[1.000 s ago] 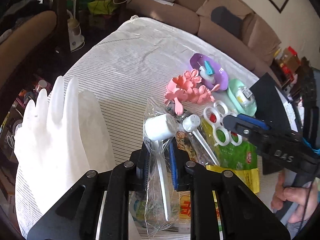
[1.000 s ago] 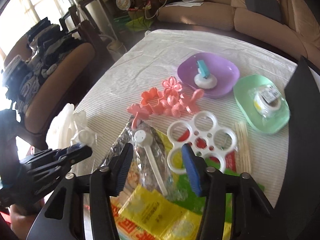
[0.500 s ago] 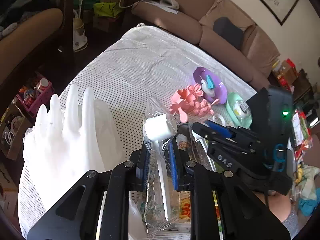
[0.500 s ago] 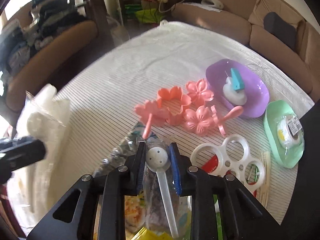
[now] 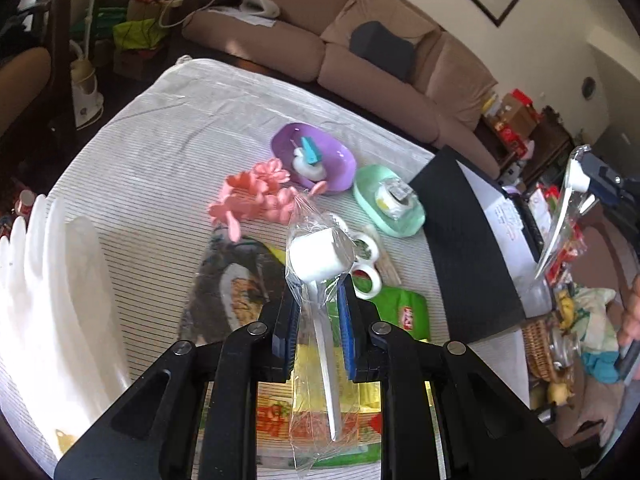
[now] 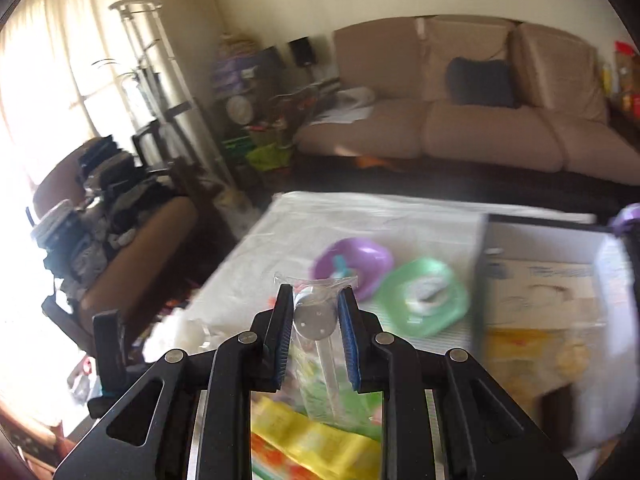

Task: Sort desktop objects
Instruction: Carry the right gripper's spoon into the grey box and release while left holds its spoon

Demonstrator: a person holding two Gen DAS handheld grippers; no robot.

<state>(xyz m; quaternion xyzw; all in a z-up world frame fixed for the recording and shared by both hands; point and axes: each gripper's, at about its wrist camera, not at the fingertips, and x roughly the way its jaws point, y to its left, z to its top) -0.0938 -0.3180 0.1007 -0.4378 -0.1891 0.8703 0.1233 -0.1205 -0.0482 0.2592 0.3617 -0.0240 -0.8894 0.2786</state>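
My left gripper (image 5: pixel 318 300) is shut on a white scoop in a clear plastic bag (image 5: pixel 316 256), held above the striped table (image 5: pixel 160 128). My right gripper (image 6: pixel 315 312) is shut on a second bagged scoop (image 6: pixel 315 320) and holds it high above the table; it also shows at the far right of the left wrist view (image 5: pixel 564 208). On the table lie pink flower moulds (image 5: pixel 252 196), a purple dish (image 5: pixel 316 156) with a white and teal item, a green dish (image 5: pixel 388 200) with a tape roll, a white ring holder (image 5: pixel 366 256) and snack packets (image 5: pixel 400 312).
A white glove (image 5: pixel 52 292) lies at the table's left edge. An open black box (image 5: pixel 472 240) stands at the right, with a wicker basket (image 5: pixel 544 348) beyond it. A brown sofa (image 5: pixel 360 60) is behind the table.
My right gripper has lifted its bagged scoop off the table and swung up and to the right. My left gripper has kept its scoop and risen somewhat.
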